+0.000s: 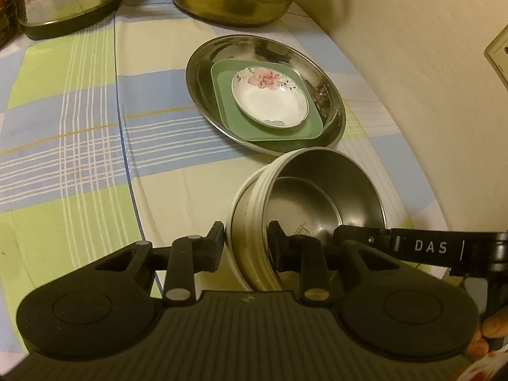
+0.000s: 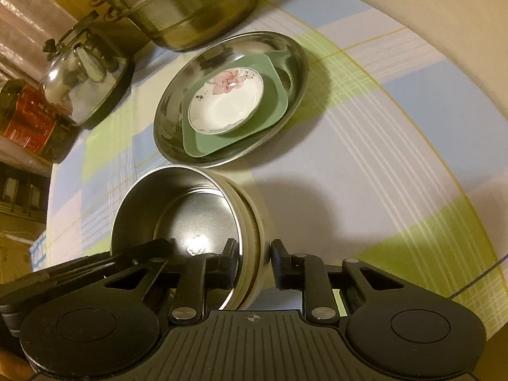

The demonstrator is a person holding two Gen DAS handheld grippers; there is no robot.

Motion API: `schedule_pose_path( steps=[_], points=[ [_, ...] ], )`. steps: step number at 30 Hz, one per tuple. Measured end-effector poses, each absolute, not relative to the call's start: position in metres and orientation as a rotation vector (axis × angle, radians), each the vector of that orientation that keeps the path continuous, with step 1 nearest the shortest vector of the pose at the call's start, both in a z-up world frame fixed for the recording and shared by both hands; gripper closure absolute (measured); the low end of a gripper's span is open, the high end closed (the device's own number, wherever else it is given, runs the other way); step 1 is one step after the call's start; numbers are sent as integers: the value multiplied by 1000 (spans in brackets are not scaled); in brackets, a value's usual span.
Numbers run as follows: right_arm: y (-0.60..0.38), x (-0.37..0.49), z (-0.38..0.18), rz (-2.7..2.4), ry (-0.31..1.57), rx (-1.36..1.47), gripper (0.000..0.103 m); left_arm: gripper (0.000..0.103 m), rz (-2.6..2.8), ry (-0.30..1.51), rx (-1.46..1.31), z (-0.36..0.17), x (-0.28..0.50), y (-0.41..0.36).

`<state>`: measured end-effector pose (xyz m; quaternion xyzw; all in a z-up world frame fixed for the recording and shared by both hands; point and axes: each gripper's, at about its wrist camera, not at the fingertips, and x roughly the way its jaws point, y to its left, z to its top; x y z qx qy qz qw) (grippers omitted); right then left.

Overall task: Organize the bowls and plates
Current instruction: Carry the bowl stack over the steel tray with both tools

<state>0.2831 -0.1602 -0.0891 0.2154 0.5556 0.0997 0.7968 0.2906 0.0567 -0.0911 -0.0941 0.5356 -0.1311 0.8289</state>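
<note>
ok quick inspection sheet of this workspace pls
surface: checked tablecloth covering the table
job's things: steel bowl with cream outer wall, tilted, rim pinched from both sides; steel plate holding green square plate, floral dish on top
clutter: large pot, kettle, red-labelled container
grippers: left hand-held gripper and right hand-held gripper each shut on the bowl's wall
cables: nothing seen
surroundings: cream wall, wall socket
</note>
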Motion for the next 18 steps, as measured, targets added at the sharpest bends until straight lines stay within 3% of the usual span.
schedule_pose_path(
  steps=[18],
  points=[
    [-162, 283, -83, 206, 1194, 465, 82, 76, -295, 1138, -212, -87, 290, 56]
  ],
)
